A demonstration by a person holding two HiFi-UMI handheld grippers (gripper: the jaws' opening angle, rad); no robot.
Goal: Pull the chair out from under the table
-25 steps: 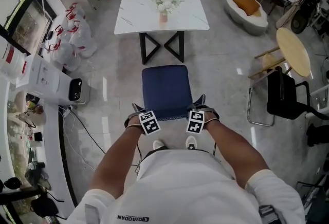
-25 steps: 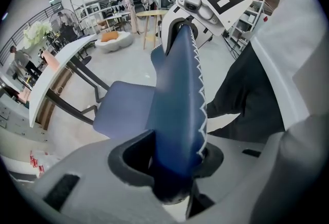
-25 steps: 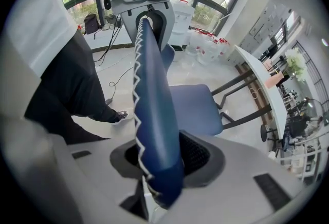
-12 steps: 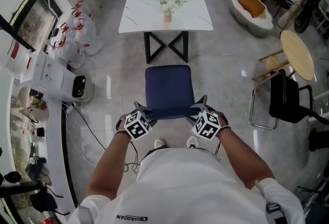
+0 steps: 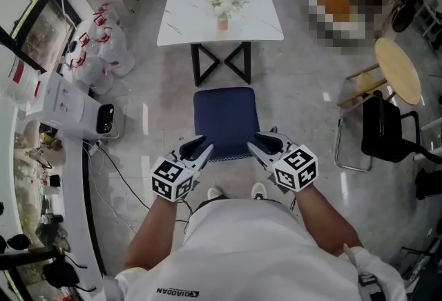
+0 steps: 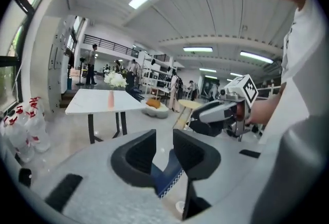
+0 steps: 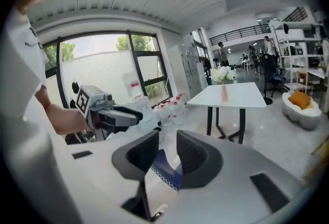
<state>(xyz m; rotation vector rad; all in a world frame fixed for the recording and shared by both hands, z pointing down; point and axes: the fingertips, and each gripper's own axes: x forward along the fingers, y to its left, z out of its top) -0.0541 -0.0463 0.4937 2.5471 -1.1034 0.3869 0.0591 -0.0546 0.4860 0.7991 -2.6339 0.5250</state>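
1. We find the left gripper (image 5: pixel 200 149) and right gripper (image 5: pixel 257 144) released. Their jaws are closing on nothing.
2. Both now stand lifted off the chair (image 5: pixel 225 120), whose near edge they flanked a moment ago.
3. The chair sits at 12 o'clock, out from under the table (image 5: pixel 186 27) beyond.
4. We judge the pull complete.

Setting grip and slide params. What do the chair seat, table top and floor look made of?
Chair seat: navy upholstery, matte, likely fabric; white zigzag stitching runs along its edge in the gripper views.
Table top: white with faint grey veins, smooth; marble or a marble-look slab, can't tell which.
Floor: pale grey polished stone or tile, judging by the sharp light reflections.
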